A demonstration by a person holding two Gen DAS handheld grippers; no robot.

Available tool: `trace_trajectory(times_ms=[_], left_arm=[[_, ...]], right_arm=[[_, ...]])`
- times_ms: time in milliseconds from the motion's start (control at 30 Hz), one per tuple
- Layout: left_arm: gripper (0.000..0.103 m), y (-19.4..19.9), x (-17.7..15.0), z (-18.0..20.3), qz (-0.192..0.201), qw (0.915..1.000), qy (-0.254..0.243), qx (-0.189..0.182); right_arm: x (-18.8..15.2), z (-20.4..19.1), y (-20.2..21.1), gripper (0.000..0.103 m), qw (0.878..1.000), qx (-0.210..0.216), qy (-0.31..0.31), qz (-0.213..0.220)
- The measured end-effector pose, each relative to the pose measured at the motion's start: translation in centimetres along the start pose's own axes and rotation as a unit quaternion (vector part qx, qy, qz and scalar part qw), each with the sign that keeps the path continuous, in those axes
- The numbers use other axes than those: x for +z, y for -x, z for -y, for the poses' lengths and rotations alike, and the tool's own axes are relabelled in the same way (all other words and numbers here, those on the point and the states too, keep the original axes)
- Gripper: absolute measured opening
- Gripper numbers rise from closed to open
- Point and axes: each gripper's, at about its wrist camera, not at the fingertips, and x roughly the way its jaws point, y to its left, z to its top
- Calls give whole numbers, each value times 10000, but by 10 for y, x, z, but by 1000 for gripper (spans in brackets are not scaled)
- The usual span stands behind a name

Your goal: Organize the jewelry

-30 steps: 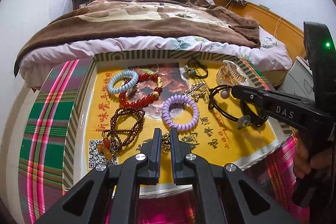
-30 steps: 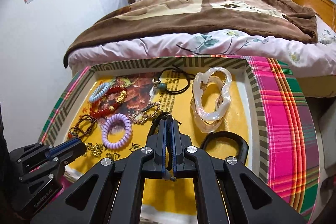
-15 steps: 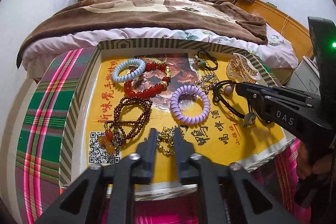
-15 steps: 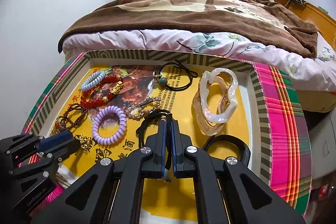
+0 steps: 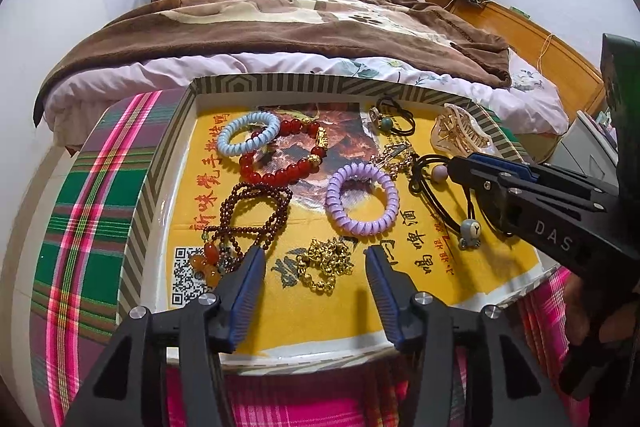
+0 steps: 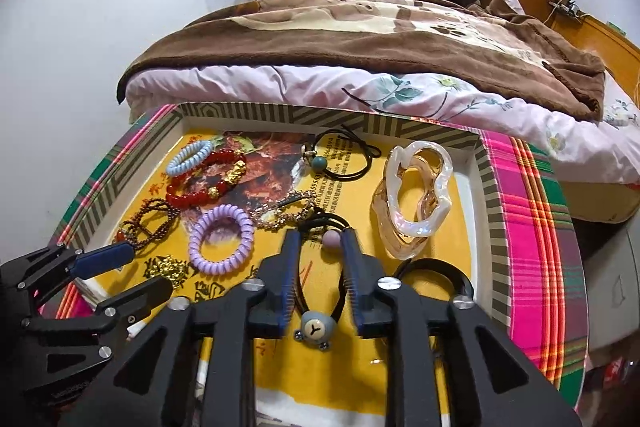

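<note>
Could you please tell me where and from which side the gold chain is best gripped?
Grip the gold chain across the middle of its bunched heap, coming from above and the near side. It lies piled loosely between the open left gripper fingers, offering no firm edge.

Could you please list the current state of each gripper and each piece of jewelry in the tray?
left gripper: open, straddling the gold chain.
right gripper: open, around the black hair tie.
gold chain: bunched, lying loose.
black hair tie: lying flat, ungripped.
purple coil tie: flat, untouched.
red bead bracelet: flat, overlapping blue coil tie.
clear hair claw: closed, on its side.
</note>
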Motion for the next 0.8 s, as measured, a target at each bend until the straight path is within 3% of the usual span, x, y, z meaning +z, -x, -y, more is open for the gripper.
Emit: trace_trajectory(times_ms=[67, 433, 800], left_arm=[[62, 4, 0, 0, 34, 10000, 38, 37], [79, 45, -12, 4, 271, 9990, 144, 332], [84, 89, -53, 14, 363, 9964, 321, 691]], right_arm=[[-1, -2, 5, 42, 9999, 91, -31, 36], [-16, -7, 52, 43, 9989, -87, -245, 390], [-69, -19, 102, 44, 9964, -429, -498, 544]])
